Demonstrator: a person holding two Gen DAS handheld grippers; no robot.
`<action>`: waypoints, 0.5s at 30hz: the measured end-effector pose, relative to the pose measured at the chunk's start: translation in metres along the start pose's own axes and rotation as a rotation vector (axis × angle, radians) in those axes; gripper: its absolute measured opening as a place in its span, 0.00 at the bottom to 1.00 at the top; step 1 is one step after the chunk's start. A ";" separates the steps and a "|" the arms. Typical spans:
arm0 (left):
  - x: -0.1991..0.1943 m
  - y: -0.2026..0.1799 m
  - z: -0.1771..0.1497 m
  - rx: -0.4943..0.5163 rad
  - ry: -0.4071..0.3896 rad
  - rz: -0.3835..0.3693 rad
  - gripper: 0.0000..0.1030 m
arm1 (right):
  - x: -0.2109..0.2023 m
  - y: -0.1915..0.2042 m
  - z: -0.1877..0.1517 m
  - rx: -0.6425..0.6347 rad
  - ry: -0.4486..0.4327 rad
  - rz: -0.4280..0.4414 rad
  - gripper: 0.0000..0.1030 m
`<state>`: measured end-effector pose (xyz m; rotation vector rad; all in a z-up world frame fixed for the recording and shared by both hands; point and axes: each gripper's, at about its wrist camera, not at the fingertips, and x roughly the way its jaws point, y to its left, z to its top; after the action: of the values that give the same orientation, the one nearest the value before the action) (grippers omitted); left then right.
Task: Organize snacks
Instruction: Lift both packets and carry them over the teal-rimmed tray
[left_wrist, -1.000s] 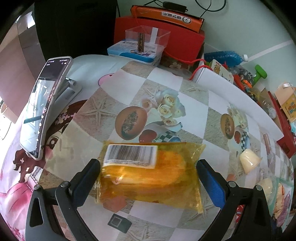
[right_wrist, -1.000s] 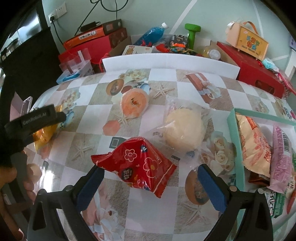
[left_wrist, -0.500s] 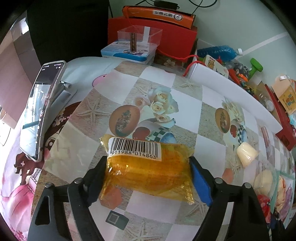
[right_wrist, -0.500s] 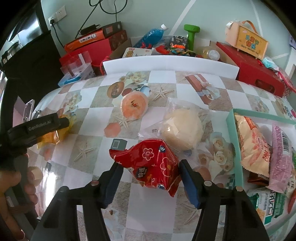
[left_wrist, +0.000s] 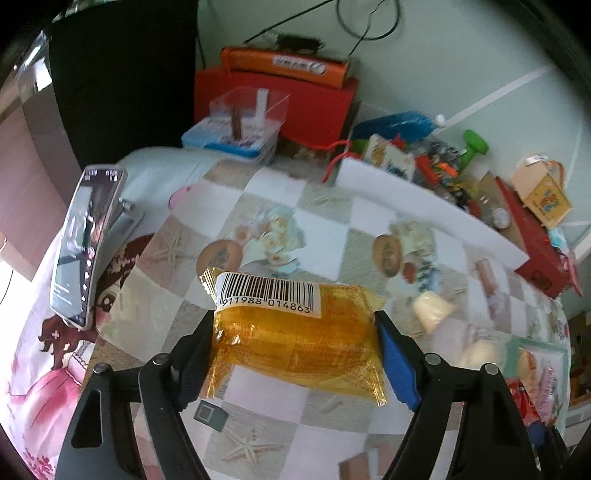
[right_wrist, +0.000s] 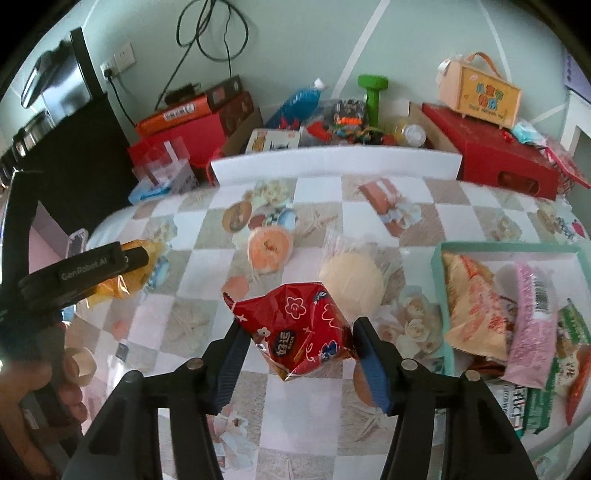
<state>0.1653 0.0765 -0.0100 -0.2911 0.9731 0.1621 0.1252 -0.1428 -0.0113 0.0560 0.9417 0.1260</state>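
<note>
Though only in right-wrist view, left hand (right_wrist: 35, 384)

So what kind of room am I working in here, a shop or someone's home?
Most likely a home, though I can't be sure: a patterned tablecloth covers the table, household clutter including a green dumbbell lines the wall, and a phone sits propped on a stand.

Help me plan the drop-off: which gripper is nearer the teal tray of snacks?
Right. The right gripper is beside the teal tray; the left gripper is across the table.
</note>
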 end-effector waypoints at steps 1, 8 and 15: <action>-0.005 -0.003 0.001 0.008 -0.009 -0.006 0.79 | -0.006 -0.002 0.002 0.004 -0.014 0.001 0.59; -0.031 -0.026 0.005 0.053 -0.063 -0.062 0.79 | -0.028 -0.014 0.008 0.029 -0.063 -0.009 0.59; -0.048 -0.050 0.003 0.103 -0.093 -0.100 0.79 | -0.037 -0.032 0.010 0.074 -0.076 -0.025 0.59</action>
<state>0.1544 0.0299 0.0400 -0.2349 0.8699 0.0336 0.1147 -0.1798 0.0213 0.1164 0.8709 0.0661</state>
